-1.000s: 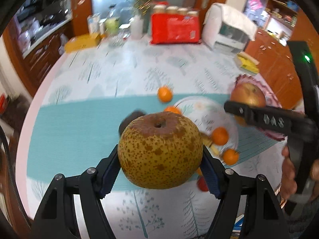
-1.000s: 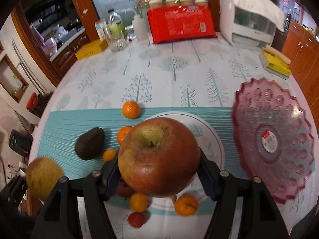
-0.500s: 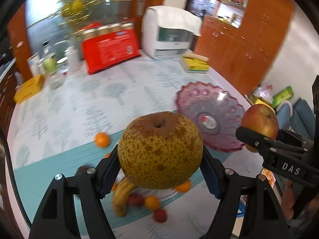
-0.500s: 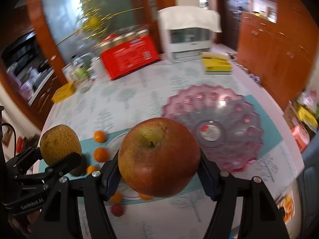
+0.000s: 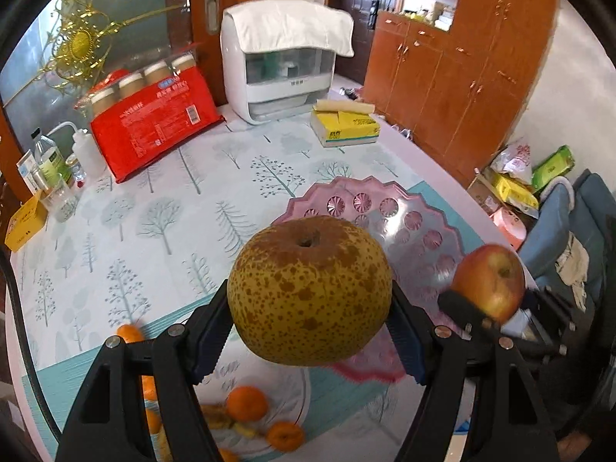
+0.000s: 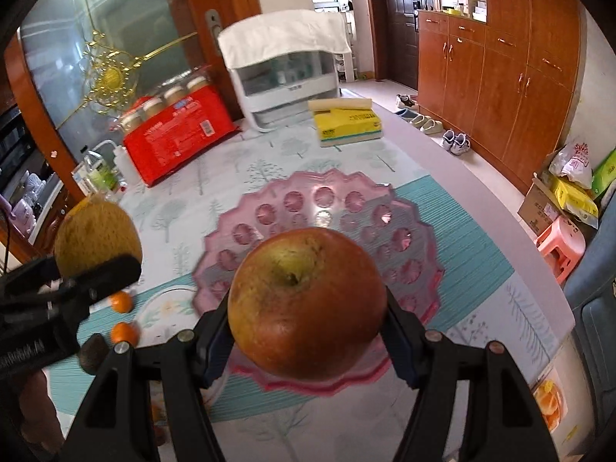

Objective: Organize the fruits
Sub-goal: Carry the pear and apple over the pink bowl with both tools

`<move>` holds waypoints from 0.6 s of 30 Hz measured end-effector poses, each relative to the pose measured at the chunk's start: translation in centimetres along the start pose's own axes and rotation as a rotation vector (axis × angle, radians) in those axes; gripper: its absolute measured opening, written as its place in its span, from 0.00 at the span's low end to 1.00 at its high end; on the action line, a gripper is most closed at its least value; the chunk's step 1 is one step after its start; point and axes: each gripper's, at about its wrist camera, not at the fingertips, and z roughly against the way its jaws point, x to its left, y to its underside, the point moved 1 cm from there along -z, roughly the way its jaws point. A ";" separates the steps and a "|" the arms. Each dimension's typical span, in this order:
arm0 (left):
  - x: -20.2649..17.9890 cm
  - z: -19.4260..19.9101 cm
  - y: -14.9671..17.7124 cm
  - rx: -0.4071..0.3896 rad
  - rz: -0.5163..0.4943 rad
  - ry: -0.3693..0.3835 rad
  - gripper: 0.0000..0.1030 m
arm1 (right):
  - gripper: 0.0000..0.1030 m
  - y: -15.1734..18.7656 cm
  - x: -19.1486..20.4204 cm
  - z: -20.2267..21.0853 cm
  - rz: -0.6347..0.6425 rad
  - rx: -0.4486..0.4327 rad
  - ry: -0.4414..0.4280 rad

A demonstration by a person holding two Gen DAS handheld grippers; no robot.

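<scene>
Both hand-held grippers are loaded: the left gripper (image 5: 308, 331) is clamped on a speckled brown pear (image 5: 310, 288), its blue pads pressing either side, and the right gripper (image 6: 308, 342) grips a red apple (image 6: 308, 304) the same way. Each fruit hangs in the air above the near edge of the pink scalloped dish (image 6: 415, 215), which sits empty on the tree-patterned tablecloth (image 5: 161, 215); the apple is over the dish's front rim, the pear just to its left.

To land them well, I would bring each fruit low over the dish's middle before letting the pads part, one at a time, so neither rolls off the shallow, fluted surface or knocks the other. Both tools are close together, so they need room to avoid clashing.

Beside the dish lies a pale plate (image 5: 292, 389) with small oranges (image 5: 246, 402) and what looks like banana on and around it, and a dark avocado (image 6: 92, 352) nearby; none blocks the dish. Farther back stand a yellow tissue pack (image 5: 346, 127), a red package of jars (image 5: 154, 123), a white covered appliance (image 5: 285, 61) and some bottles (image 5: 50, 161), all well apart.
</scene>
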 end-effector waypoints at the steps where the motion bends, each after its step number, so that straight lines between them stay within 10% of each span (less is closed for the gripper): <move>1: -0.5 -1.1 -0.6 0.013 0.009 -0.005 0.71 | 0.66 -0.1 -0.4 -0.6 0.004 0.005 -0.003; 18: -4.8 -12.7 -1.8 0.195 0.005 -0.107 0.71 | 0.66 -0.4 -4.2 -8.3 0.078 0.123 -0.025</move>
